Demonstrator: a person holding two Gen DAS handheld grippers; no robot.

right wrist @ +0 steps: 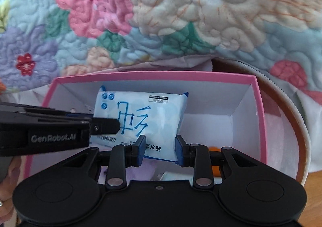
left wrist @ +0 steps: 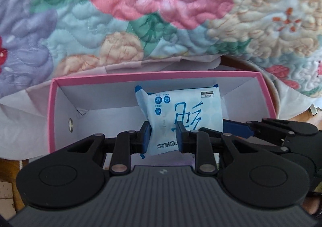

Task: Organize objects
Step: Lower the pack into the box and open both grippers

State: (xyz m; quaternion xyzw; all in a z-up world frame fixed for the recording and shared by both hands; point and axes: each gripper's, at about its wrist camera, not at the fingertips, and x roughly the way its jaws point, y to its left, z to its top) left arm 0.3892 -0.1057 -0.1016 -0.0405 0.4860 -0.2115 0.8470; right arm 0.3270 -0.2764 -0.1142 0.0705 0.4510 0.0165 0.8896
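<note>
A light blue wet-wipes pack (left wrist: 177, 112) with blue characters is held upright inside a pink box (left wrist: 140, 75) with white inner walls. My left gripper (left wrist: 164, 136) is shut on the pack's lower left part. My right gripper (right wrist: 160, 148) is shut on the pack (right wrist: 145, 114) at its lower edge. The left gripper (right wrist: 104, 124) shows from the side in the right wrist view, clamped on the pack's left side. The right gripper (left wrist: 237, 128) shows at the right of the left wrist view. The box rim (right wrist: 153, 75) frames the pack.
A quilted floral blanket (left wrist: 161, 5) rises behind the box. A round container with a brown and white rim (right wrist: 297, 132) lies partly under the box at the right. White tissue paper (left wrist: 18, 110) lies left of the box. An orange object (right wrist: 214, 149) lies in the box's bottom.
</note>
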